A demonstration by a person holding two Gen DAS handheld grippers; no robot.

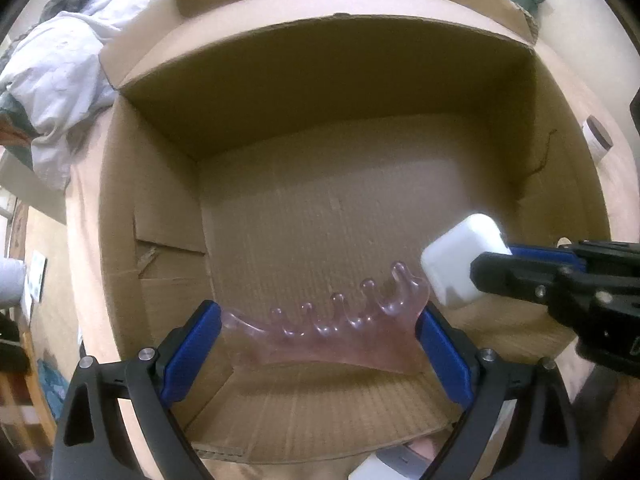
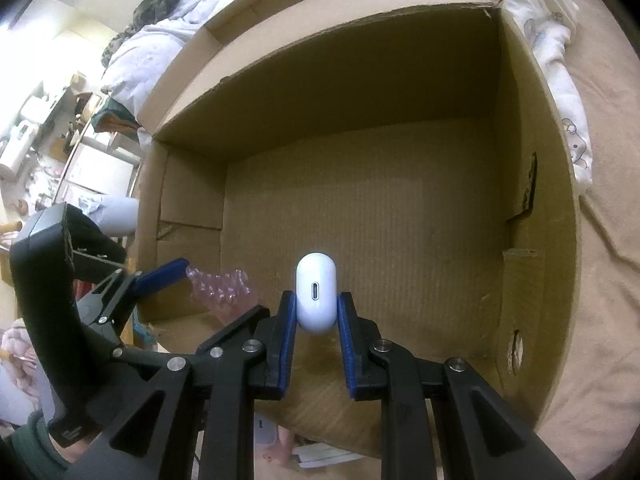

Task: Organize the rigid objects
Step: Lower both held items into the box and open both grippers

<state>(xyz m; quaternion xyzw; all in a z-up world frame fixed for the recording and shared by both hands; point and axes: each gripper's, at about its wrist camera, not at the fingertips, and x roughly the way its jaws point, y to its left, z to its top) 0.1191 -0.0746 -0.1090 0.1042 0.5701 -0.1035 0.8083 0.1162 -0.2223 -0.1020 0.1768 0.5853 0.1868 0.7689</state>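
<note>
An open cardboard box (image 1: 168, 184) fills both views; its floor (image 2: 400, 216) is bare. My left gripper (image 1: 320, 332) is shut on a translucent pink comb-shaped massager (image 1: 340, 328) with several knobbed prongs, held over the box's near edge. It also shows in the right wrist view (image 2: 222, 286), with the left gripper (image 2: 168, 274) at the left. My right gripper (image 2: 316, 308) is shut on a white earbud case (image 2: 315, 292), port facing the camera, above the box floor. The case shows in the left wrist view (image 1: 464, 260), just right of the massager.
The box sits on a tan bedcover (image 2: 600, 240). Crumpled white bedding (image 1: 60, 68) lies behind the box at the left, and patterned white cloth (image 2: 560, 92) along its right side. A small white jar (image 1: 598, 138) stands to the right. Cluttered shelves (image 2: 36, 128) are far left.
</note>
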